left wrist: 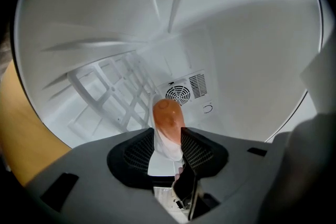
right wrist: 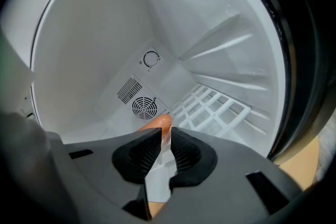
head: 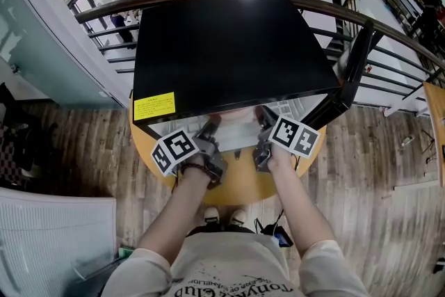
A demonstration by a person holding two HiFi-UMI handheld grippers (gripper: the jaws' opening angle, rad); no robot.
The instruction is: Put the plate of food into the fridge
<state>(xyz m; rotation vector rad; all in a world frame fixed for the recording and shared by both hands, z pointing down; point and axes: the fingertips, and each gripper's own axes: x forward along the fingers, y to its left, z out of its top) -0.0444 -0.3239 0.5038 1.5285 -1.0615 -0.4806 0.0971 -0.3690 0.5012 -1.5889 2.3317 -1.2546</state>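
A white plate (left wrist: 164, 161) carrying an orange piece of food (left wrist: 167, 114) sits inside the white interior of the small black fridge (head: 229, 45). My left gripper (left wrist: 168, 138) reaches into the fridge. Its jaws stand open with the plate's rim between them, and the pads are not pressing on it. My right gripper (right wrist: 166, 138) holds the opposite rim of the plate (right wrist: 156, 180), its jaws shut on it, with the food (right wrist: 158, 122) just beyond. In the head view both grippers (head: 211, 127) (head: 264, 118) poke into the fridge opening.
The fridge stands on a round wooden table (head: 236, 184) with its door (head: 351, 73) swung open at the right. Inside are a white wire shelf (left wrist: 113, 97) (right wrist: 215, 107) and a fan vent (left wrist: 179, 94) on the back wall. A railing (head: 389, 31) runs behind the table.
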